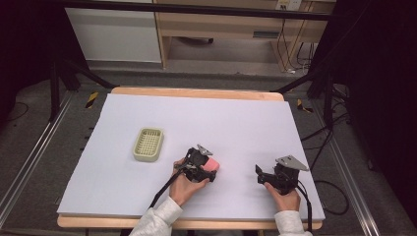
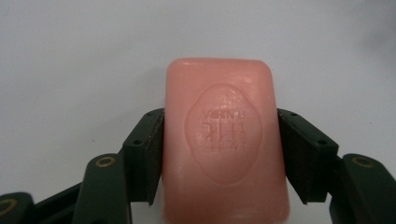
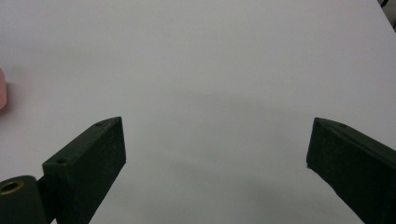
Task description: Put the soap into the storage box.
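A pink bar of soap (image 2: pixel 224 140) with an embossed stamp lies flat between my left gripper's (image 2: pixel 223 135) black pads (image 2: pixel 148 140), which press on both of its long sides. From above, the soap (image 1: pixel 211 164) and the left gripper (image 1: pixel 211 170) sit near the middle of the white sheet (image 1: pixel 231 123). My right gripper (image 1: pixel 259 173) rests to the right of it, near the front edge. Its jaws stand wide apart over bare sheet in the right gripper view (image 3: pixel 217 144), where a sliver of the soap (image 3: pixel 2 88) shows at the left edge.
A pale green slotted soap dish (image 1: pixel 148 144) sits on the sheet to the left of the left gripper and a little farther back. The wooden table edge (image 1: pixel 196 92) borders the sheet at the back. Dark stand legs and cables flank the table.
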